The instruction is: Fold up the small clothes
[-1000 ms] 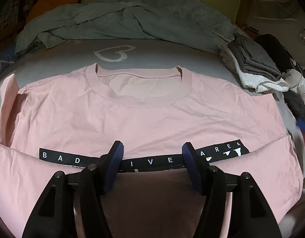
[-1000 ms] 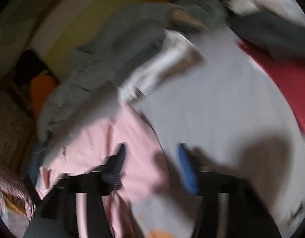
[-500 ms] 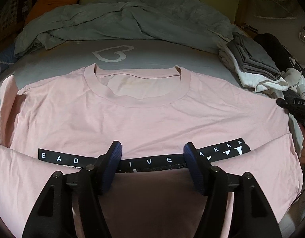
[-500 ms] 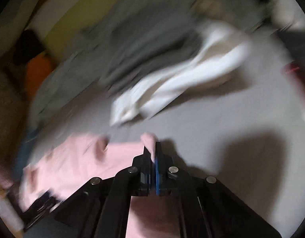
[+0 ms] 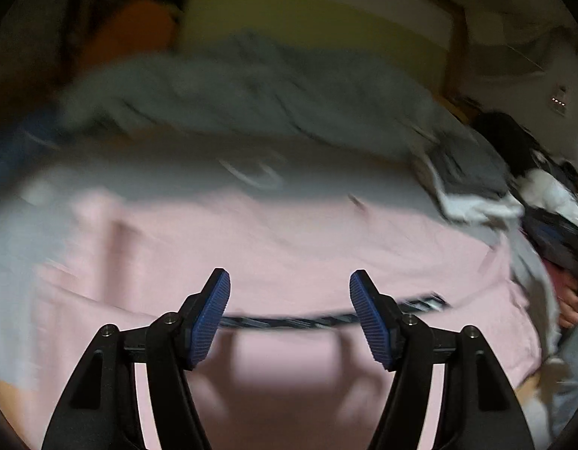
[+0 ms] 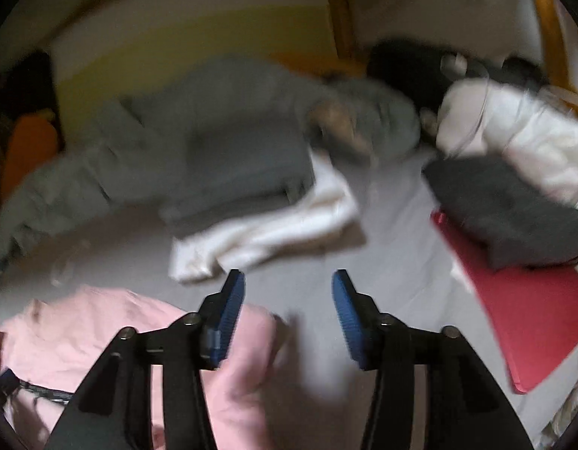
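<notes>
1. Pink T-shirt (image 5: 289, 247): spread flat on the grey bed sheet (image 5: 157, 172), its black printed strip (image 5: 326, 320) running across; one edge shows in the right wrist view (image 6: 101, 322).
2. Left gripper (image 5: 290, 313): jaws wide apart and just been opening, nothing between them, above the shirt.
3. Right gripper (image 6: 289, 315): jaws apart, just reopened; nothing gripped, with pink cloth lying below the left pad (image 6: 227, 318).
4. Folded stack (image 6: 251, 195): grey garments on white ones, on the sheet beyond the shirt.
5. Grey-green blanket (image 5: 232, 93): crumpled at the far side of the bed.
6. Red flat item (image 6: 521, 318): at the right, partly under dark cloth (image 6: 506, 206).
</notes>
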The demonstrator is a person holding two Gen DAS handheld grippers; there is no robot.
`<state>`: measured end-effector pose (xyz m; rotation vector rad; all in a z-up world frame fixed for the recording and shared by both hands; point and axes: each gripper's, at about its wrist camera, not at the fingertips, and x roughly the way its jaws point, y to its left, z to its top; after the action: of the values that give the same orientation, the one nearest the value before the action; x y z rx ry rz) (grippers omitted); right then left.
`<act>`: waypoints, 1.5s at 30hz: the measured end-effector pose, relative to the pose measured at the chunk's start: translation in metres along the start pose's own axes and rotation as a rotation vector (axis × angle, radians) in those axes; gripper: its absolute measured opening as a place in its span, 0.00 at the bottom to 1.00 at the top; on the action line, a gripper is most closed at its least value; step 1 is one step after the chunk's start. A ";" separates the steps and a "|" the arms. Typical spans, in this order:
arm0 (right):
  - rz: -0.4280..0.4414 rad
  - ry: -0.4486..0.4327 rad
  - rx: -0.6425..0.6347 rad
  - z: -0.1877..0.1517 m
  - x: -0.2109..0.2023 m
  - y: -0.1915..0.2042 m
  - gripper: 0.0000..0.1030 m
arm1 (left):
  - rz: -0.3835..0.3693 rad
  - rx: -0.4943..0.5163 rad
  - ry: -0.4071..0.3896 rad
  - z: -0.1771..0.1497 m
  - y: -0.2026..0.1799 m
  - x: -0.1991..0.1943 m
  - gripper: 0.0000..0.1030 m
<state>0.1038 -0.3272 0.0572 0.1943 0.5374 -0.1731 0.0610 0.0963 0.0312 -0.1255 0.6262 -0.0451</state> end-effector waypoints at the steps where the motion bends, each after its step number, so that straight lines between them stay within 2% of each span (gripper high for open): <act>1: 0.031 -0.015 0.001 0.003 -0.009 0.005 0.64 | 0.050 -0.008 -0.004 0.007 0.017 -0.008 0.71; 3: 0.117 -0.009 -0.012 0.005 -0.025 0.027 0.64 | 0.170 -0.071 0.015 0.019 0.062 -0.014 0.71; 4: 0.165 0.002 -0.015 0.005 -0.031 0.036 0.64 | 0.210 -0.128 0.032 0.023 0.088 -0.015 0.70; 5: 0.211 0.014 -0.017 0.004 -0.036 0.045 0.64 | 0.214 -0.198 0.063 0.026 0.117 -0.014 0.70; 7: 0.331 0.063 -0.030 -0.006 -0.043 0.071 0.65 | 0.174 -0.320 0.125 0.027 0.163 -0.007 0.66; 9: 0.413 0.135 -0.044 -0.019 -0.040 0.095 0.65 | 0.075 -0.470 0.182 0.020 0.203 0.003 0.59; 11: 0.445 0.204 -0.079 -0.039 -0.032 0.118 0.65 | -0.017 -0.608 0.196 0.006 0.230 0.012 0.57; 13: 0.453 0.270 -0.114 -0.061 -0.023 0.140 0.65 | -0.072 -0.673 0.239 -0.009 0.240 0.026 0.51; 15: 0.468 0.321 -0.130 -0.078 -0.015 0.155 0.65 | -0.092 -0.662 0.259 -0.014 0.236 0.034 0.51; 17: 0.473 0.357 -0.139 -0.090 -0.006 0.167 0.65 | -0.114 -0.608 0.250 -0.008 0.227 0.037 0.49; 18: 0.475 0.369 -0.144 -0.094 -0.002 0.172 0.65 | -0.126 -0.585 0.254 -0.006 0.223 0.038 0.42; 19: 0.475 0.376 -0.154 -0.099 -0.001 0.176 0.65 | -0.117 -0.578 0.251 -0.005 0.222 0.037 0.19; 20: 0.465 0.373 -0.172 -0.104 0.001 0.180 0.65 | -0.095 -0.573 0.243 -0.007 0.221 0.034 0.05; 22: 0.407 0.347 -0.233 -0.116 -0.001 0.187 0.65 | -0.048 -0.567 0.206 -0.011 0.224 0.022 0.05; 24: 0.310 0.359 -0.305 -0.131 0.004 0.193 0.65 | 0.064 -0.542 0.148 -0.012 0.226 0.003 0.05; 26: 0.281 0.359 -0.338 -0.137 0.008 0.192 0.65 | 0.152 -0.524 0.094 -0.013 0.230 -0.017 0.05; 27: 0.272 0.328 -0.363 -0.140 0.006 0.193 0.65 | 0.167 -0.525 0.091 -0.015 0.233 -0.022 0.05; 28: 0.263 0.318 -0.380 -0.141 0.003 0.193 0.65 | 0.229 -0.517 0.109 -0.019 0.235 -0.025 0.02; 29: 0.256 0.310 -0.392 -0.143 0.003 0.193 0.65 | 0.329 -0.497 0.129 -0.025 0.237 -0.026 0.02; 30: 0.254 0.301 -0.395 -0.145 0.002 0.192 0.65 | 0.384 -0.488 0.143 -0.032 0.244 -0.025 0.02; 31: 0.256 0.299 -0.391 -0.145 0.002 0.192 0.66 | 0.369 -0.516 0.157 -0.040 0.252 -0.025 0.03; 33: 0.263 0.298 -0.383 -0.146 0.004 0.194 0.66 | 0.219 -0.629 0.127 -0.049 0.266 -0.031 0.04; 36: 0.267 0.295 -0.381 -0.147 0.004 0.193 0.66 | -0.081 -0.761 0.023 -0.054 0.278 -0.044 0.33; 37: 0.265 0.296 -0.384 -0.147 0.004 0.193 0.66 | -0.169 -0.789 0.005 -0.054 0.282 -0.047 0.51; 38: 0.264 0.293 -0.386 -0.147 0.004 0.193 0.66 | -0.232 -0.806 -0.001 -0.053 0.280 -0.045 0.60; 39: 0.264 0.291 -0.387 -0.147 0.004 0.194 0.66 | -0.261 -0.801 0.006 -0.050 0.276 -0.041 0.60; 40: 0.263 0.288 -0.388 -0.147 0.004 0.194 0.66 | -0.262 -0.778 0.025 -0.047 0.271 -0.036 0.61; 43: 0.263 0.286 -0.389 -0.147 0.003 0.195 0.66 | -0.158 -0.695 0.110 -0.039 0.248 -0.013 0.62; 45: 0.264 0.285 -0.388 -0.147 0.003 0.195 0.66 | -0.130 -0.675 0.151 -0.042 0.241 0.000 0.61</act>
<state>0.0757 -0.1059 -0.0412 -0.0921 0.8100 0.2202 0.0372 0.3304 -0.0343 -0.8224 0.7642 0.0333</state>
